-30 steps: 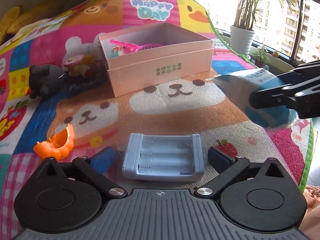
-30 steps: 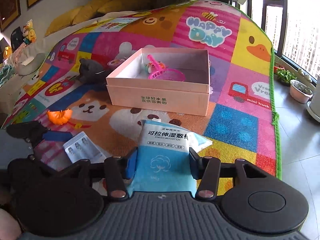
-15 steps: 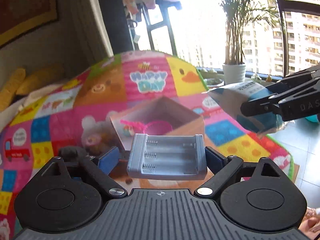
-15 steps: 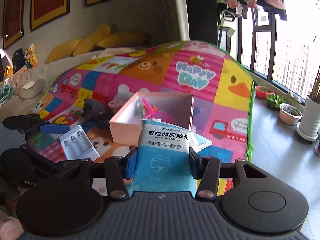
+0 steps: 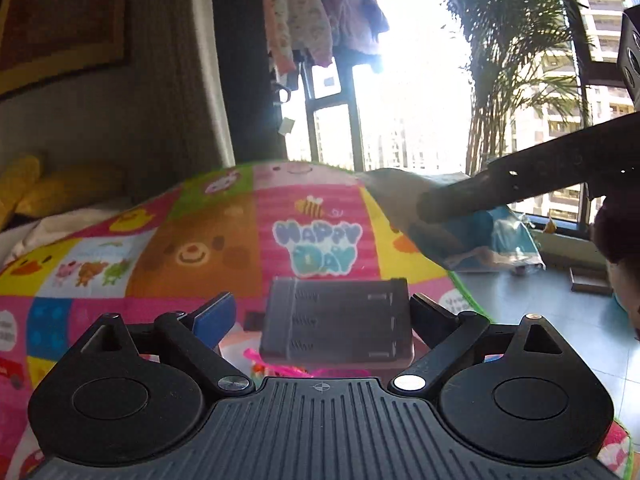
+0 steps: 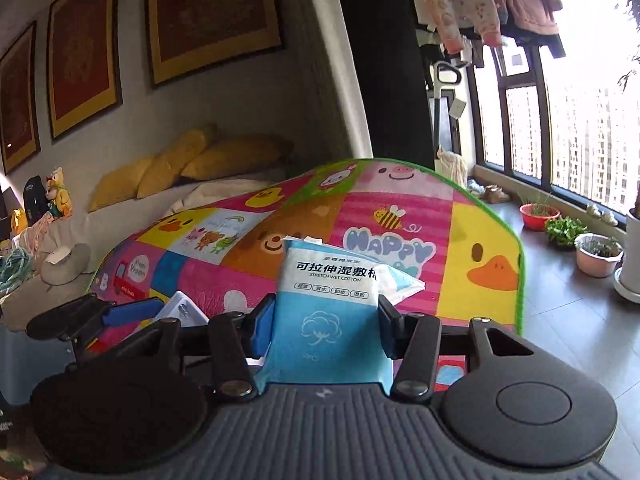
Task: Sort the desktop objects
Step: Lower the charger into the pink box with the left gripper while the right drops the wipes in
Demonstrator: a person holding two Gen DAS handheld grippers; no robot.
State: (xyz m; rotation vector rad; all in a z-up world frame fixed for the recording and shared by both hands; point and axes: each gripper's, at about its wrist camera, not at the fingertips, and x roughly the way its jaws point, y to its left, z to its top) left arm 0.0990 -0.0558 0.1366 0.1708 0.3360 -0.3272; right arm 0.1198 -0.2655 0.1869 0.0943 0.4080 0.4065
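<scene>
The left gripper (image 5: 318,310) is raised over the mat (image 5: 200,248), jaws spread wide and just now opening further. The battery tray (image 5: 336,320) sits between them. The blue pad (image 5: 214,316) on the left stands clear of the tray's edge with mat showing in the gap. The right finger lies just beside the tray's other edge; I cannot tell if it touches.

Further right, the right gripper (image 6: 326,322) pinches the cotton pack (image 6: 328,304) from both sides, its pads pressed on the blue lower half and the white printed top sticking out ahead. The pack is held in the air above the mat, just right of the tray
</scene>
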